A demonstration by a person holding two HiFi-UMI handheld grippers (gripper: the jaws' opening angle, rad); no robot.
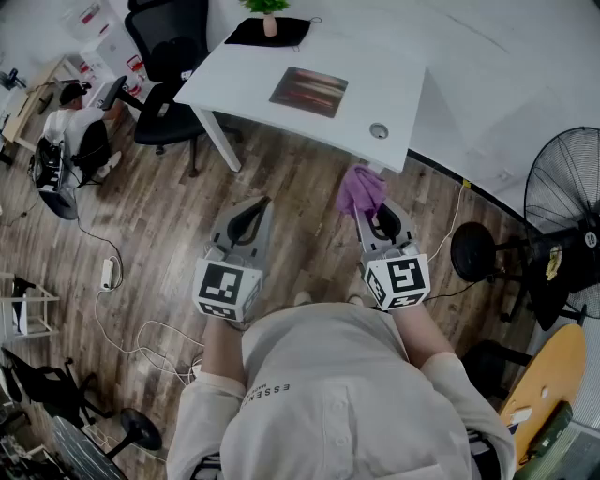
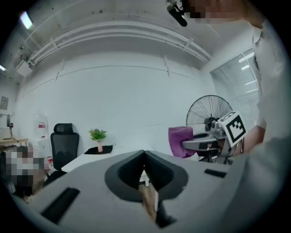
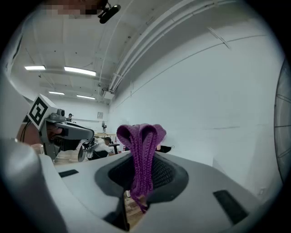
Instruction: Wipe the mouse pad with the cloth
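A purple knitted cloth (image 1: 361, 190) is pinched in my right gripper (image 1: 367, 213), which is held over the wooden floor short of the white table (image 1: 394, 89); the cloth (image 3: 142, 150) bunches up between the shut jaws. The mouse pad (image 1: 308, 91), a dark rectangle with reddish streaks, lies flat on the table ahead of both grippers. My left gripper (image 1: 256, 211) hangs level with the right one, jaws closed and empty (image 2: 144, 170). From the left gripper view I see the cloth (image 2: 180, 141) in the other gripper.
A small potted plant (image 1: 268, 13) on a black mat stands at the table's far edge. A round cable grommet (image 1: 378, 131) is near the front right corner. A black office chair (image 1: 169, 66) sits left of the table, a standing fan (image 1: 567, 202) at right. A seated person (image 1: 73, 129) is far left.
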